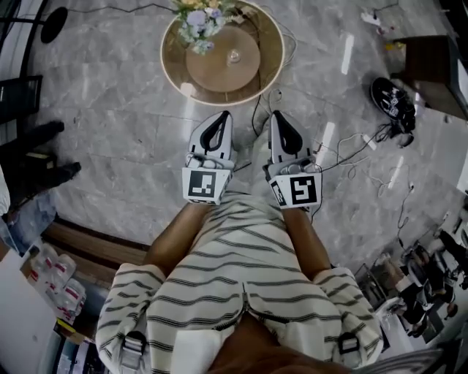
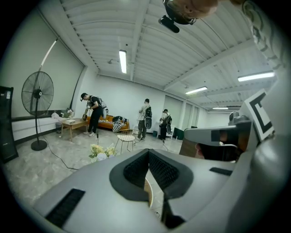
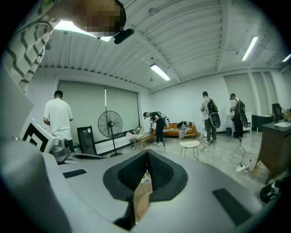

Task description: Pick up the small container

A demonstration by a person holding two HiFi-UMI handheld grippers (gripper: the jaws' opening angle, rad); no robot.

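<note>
the left gripper [image 2: 148,154] has its jaws pressed together at the tips with nothing between them. the right gripper [image 3: 148,155] is the same, closed and empty, and only a sliver of wooden tabletop shows through the slit below its tips. a person in a striped shirt [image 1: 241,277] holds the two side by side, both aimed at a round table [image 1: 175,77]. from the head view their tips stop just short of the table's near rim. the small container [image 1: 234,55], clear and upright, stands near the middle of the table on its darker inner disc, apart from both grippers. a bunch of flowers [image 1: 199,18] lies at the table's far side, beyond the container. the table stands on a grey marbled floor [image 1: 110,109]. cables [image 1: 351,150] trail over the floor to the right of the table, and a dark shoe [image 1: 393,102] lies further right, well apart from it. past the table, in the gripper views, there is a wire chair [image 2: 126,138], several people [image 2: 93,113] stand along the far wall, and a standing fan [image 2: 37,93] is off to the table's left.
</note>
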